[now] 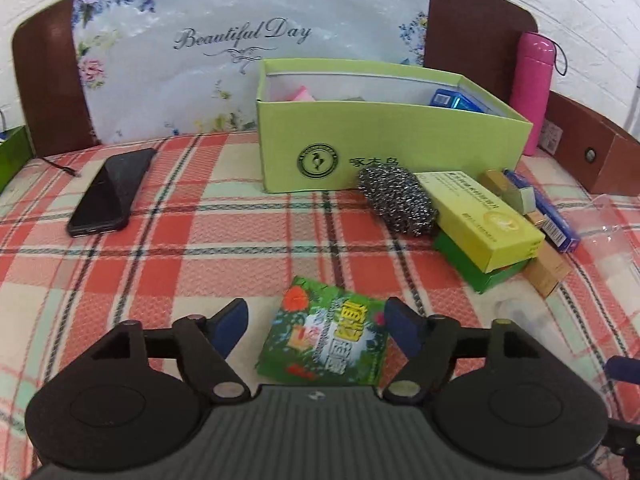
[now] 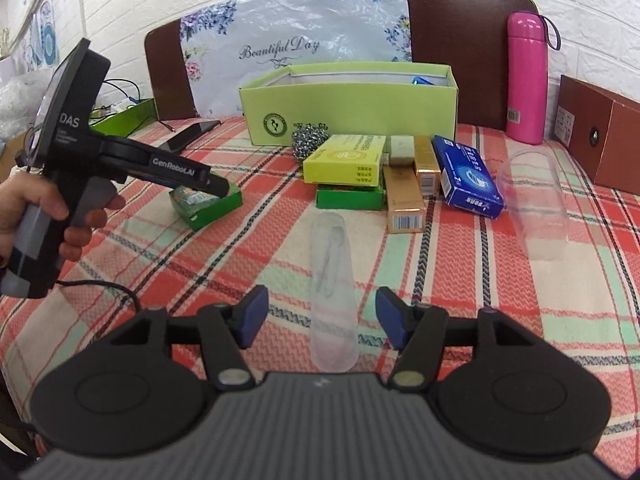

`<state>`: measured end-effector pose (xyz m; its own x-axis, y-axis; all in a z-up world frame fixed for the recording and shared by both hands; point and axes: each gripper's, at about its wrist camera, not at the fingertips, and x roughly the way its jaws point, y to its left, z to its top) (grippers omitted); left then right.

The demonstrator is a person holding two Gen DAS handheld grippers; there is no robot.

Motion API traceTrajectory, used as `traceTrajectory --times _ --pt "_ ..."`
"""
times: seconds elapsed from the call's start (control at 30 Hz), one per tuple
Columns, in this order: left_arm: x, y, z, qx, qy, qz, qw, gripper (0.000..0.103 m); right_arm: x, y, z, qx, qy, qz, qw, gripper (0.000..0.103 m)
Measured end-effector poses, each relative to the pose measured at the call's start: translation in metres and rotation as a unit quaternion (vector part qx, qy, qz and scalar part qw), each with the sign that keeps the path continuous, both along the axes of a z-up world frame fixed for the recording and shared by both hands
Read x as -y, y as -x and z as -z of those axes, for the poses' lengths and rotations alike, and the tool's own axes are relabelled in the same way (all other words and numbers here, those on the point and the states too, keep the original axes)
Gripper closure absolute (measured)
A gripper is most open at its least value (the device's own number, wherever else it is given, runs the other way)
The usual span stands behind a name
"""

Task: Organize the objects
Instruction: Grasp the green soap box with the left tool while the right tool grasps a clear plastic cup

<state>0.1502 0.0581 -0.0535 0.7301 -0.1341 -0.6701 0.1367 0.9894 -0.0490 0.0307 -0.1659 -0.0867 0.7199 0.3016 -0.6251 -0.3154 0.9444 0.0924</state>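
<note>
A green patterned box (image 1: pixel 326 334) lies on the plaid cloth between the open jaws of my left gripper (image 1: pixel 316 326); the fingers stand on either side without touching it. It also shows in the right wrist view (image 2: pixel 208 204), under the left gripper (image 2: pixel 216 188). My right gripper (image 2: pixel 318 316) is open, and a clear plastic tube (image 2: pixel 332 284) lies between its fingers. The open light-green box (image 1: pixel 384 136) stands at the back, with several items inside. It also shows in the right wrist view (image 2: pixel 348 108).
A steel scourer (image 1: pixel 398 200), a yellow box (image 1: pixel 484 220) on a green box (image 1: pixel 476 268), gold boxes (image 2: pixel 404 200) and a blue box (image 2: pixel 468 176) lie in front of the light-green box. A clear cup (image 2: pixel 536 204), a pink flask (image 2: pixel 526 76), a phone (image 1: pixel 112 192) and a brown box (image 2: pixel 600 136) surround them.
</note>
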Motion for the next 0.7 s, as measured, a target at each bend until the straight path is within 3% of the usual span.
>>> traceTrajectory --times 0.13,0.27,0.43,0.6,0.7 --pt "0.008 0.001 0.006 -0.031 0.005 0.007 0.9995 0.023 -0.002 -0.007 0.005 -0.008 0.003 0.008 1.0 0.044" --pt "0.024 0.019 0.015 -0.013 -0.032 0.025 0.9991 0.028 -0.001 -0.012 0.007 -0.011 0.008 0.016 1.0 0.044" --pt "0.032 0.037 0.006 -0.03 0.01 0.056 0.9979 0.032 -0.002 -0.016 0.007 -0.013 0.013 0.013 1.0 0.044" --pt "0.036 0.03 0.007 -0.036 0.002 0.021 0.9991 0.028 -0.008 -0.027 0.01 -0.019 0.027 -0.002 0.999 0.044" --pt "0.034 0.029 0.006 -0.037 0.012 0.011 0.9992 0.034 -0.01 -0.031 0.011 -0.021 0.034 -0.007 0.999 0.044"
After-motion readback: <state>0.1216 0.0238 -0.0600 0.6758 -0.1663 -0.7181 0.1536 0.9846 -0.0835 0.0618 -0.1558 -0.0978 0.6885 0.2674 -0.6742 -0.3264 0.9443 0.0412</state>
